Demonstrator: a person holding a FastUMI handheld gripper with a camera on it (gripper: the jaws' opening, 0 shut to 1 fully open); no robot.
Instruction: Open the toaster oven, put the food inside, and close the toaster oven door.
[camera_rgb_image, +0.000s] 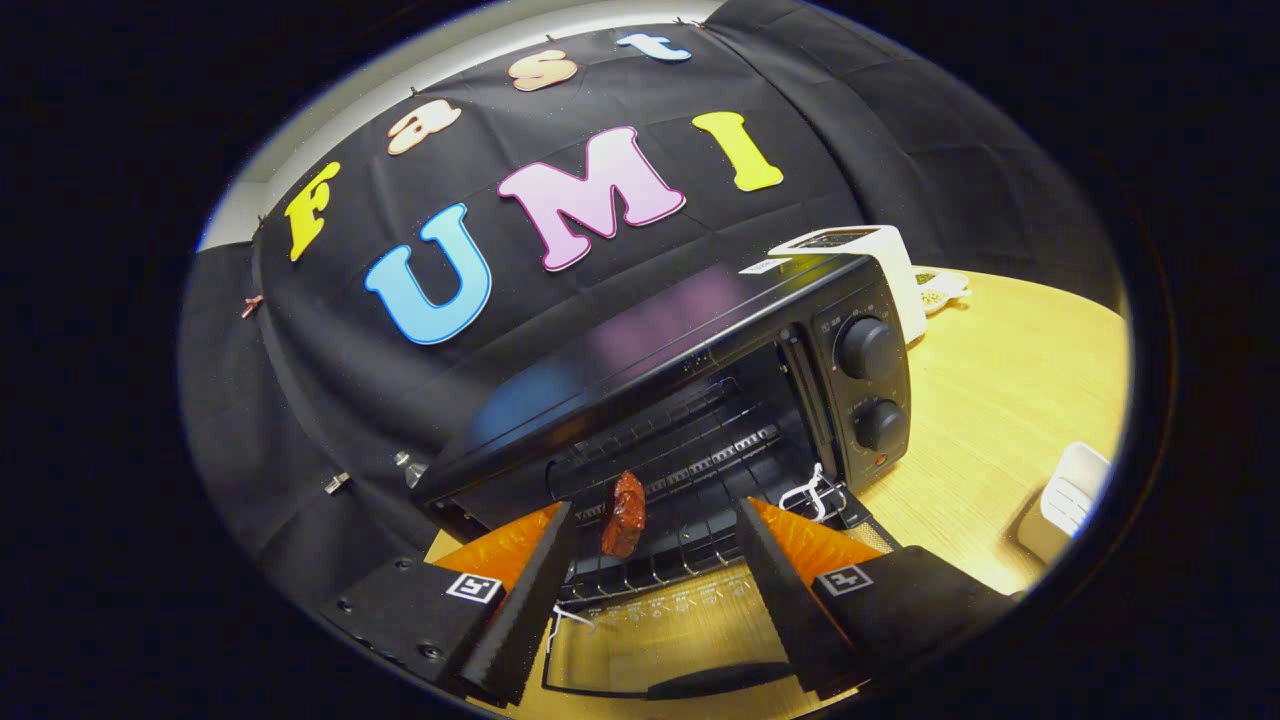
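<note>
The black toaster oven (700, 330) stands on the wooden table (1000, 400) with its glass door (650, 640) folded down flat under my fingers and its handle (720, 682) nearest me. A reddish-brown piece of food (623, 515) stands upright at the front of the wire rack (700, 470), in the oven's mouth. My gripper (652, 510) is open, its fingers wide apart over the door. The food lies between them, closer to the left finger (535, 590), and neither finger presses on it.
Two knobs (868, 347) sit on the oven's right panel. A white appliance (870, 250) and a small dish (940, 290) stand behind the oven. A white container (1065, 500) rests on the table to the right.
</note>
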